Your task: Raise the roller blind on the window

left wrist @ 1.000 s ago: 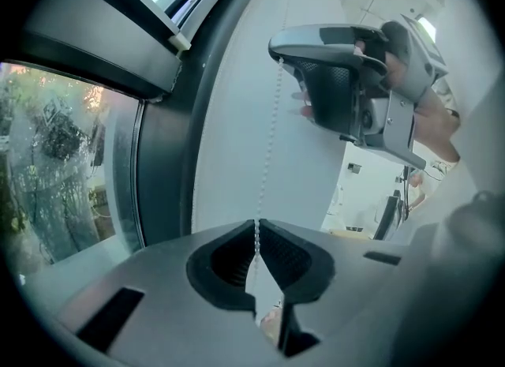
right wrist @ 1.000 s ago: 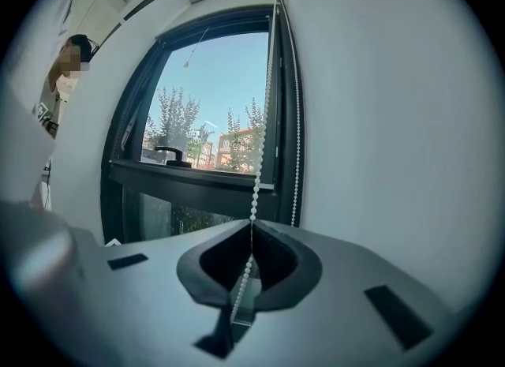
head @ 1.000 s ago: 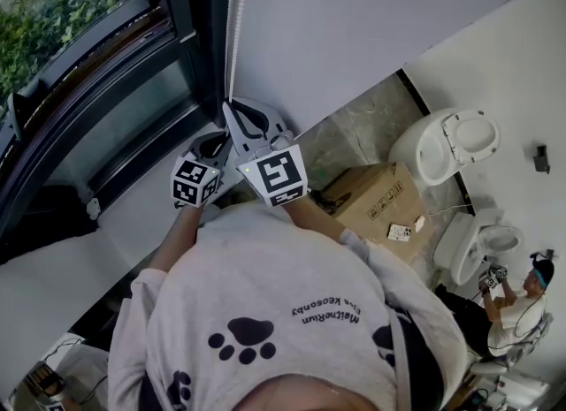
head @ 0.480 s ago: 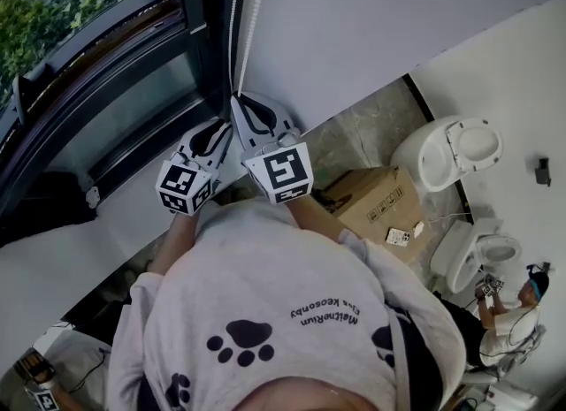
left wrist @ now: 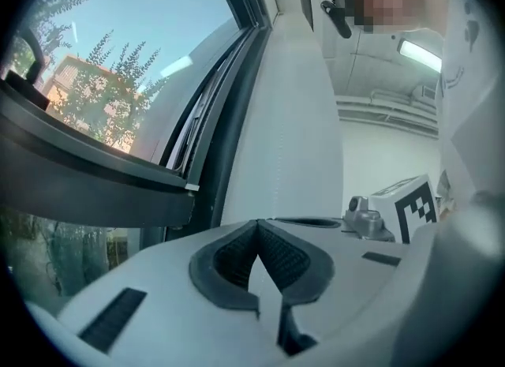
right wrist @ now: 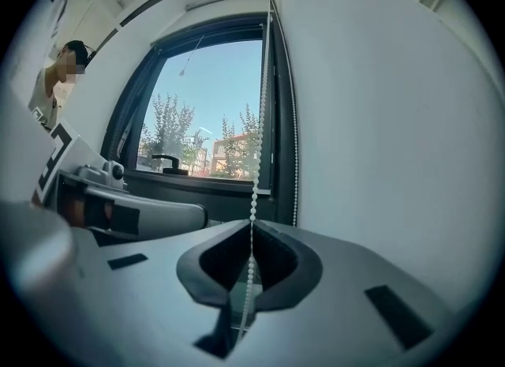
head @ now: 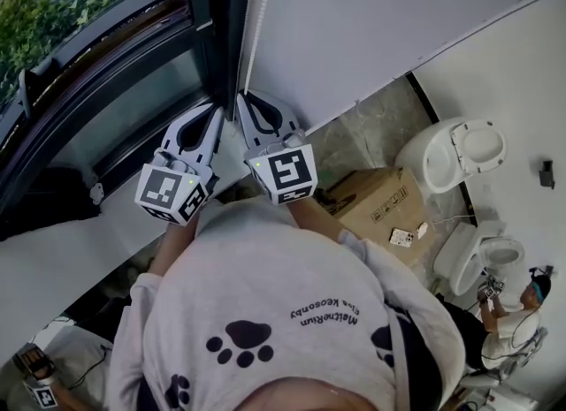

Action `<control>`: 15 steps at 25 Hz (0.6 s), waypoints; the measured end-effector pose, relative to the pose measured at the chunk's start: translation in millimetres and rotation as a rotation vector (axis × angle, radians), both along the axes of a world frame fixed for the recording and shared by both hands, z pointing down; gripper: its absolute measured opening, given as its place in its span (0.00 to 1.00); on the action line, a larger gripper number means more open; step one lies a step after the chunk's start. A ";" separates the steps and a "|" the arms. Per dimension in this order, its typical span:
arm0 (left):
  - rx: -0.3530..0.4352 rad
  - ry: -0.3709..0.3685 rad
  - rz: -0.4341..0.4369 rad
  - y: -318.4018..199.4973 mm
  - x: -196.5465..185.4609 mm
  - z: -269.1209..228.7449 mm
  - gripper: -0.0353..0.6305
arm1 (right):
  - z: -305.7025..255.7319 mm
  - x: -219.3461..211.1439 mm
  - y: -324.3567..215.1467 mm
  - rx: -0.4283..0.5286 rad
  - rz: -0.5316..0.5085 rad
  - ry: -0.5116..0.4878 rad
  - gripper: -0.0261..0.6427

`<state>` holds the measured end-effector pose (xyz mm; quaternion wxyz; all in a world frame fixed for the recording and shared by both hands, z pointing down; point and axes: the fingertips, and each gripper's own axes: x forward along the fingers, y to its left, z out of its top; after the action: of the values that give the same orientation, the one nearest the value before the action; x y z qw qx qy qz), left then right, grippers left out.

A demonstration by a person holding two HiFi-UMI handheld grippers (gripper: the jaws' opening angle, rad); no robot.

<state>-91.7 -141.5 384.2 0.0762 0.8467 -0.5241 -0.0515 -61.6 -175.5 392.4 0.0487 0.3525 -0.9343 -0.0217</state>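
Observation:
A white bead chain (right wrist: 257, 121) hangs beside the dark window frame (right wrist: 278, 121). It also shows as a pale cord (head: 258, 29) in the head view. My right gripper (right wrist: 251, 222) is shut on this chain, which runs up from its pads and down through them. That gripper (head: 241, 98) points level at the frame. My left gripper (head: 217, 113) sits just left of it. Its jaws (left wrist: 257, 223) have just closed, and I see no chain between the pads. A faint strand (left wrist: 277, 188) runs up the white wall just right of them. The glass (right wrist: 213, 129) shows trees and sky, with no blind fabric over it.
A second strand (right wrist: 294, 160) of the chain hangs along the frame's edge. A black window handle (right wrist: 167, 160) sits on the lower frame. On the floor stand a cardboard box (head: 371, 201) and two toilets (head: 451, 148) (head: 482, 250). A seated person (head: 513, 312) is at far right.
My left gripper has risen toward the camera, opened and shut again, and its tips now lie level with the right gripper's. The right gripper has stayed shut on the chain.

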 end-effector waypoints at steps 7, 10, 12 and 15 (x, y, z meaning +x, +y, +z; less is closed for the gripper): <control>0.003 -0.011 0.011 -0.4 2.5 -1.5 0.06 | -7.8 3.6 4.9 0.021 0.025 -0.015 0.06; 0.010 -0.015 0.019 -0.7 3.7 -3.7 0.06 | -16.0 5.9 4.8 0.051 0.044 -0.021 0.07; 0.013 -0.015 0.020 -0.9 3.1 -5.0 0.06 | -18.7 7.9 4.2 0.057 0.059 -0.021 0.17; 0.023 -0.018 0.017 -0.4 2.1 -8.2 0.06 | -24.3 14.0 5.4 0.067 0.088 -0.026 0.20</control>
<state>-89.5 -141.9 376.0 0.0622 0.8523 -0.5171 -0.0494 -47.6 -170.1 368.1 0.0257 0.3948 -0.9172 -0.0462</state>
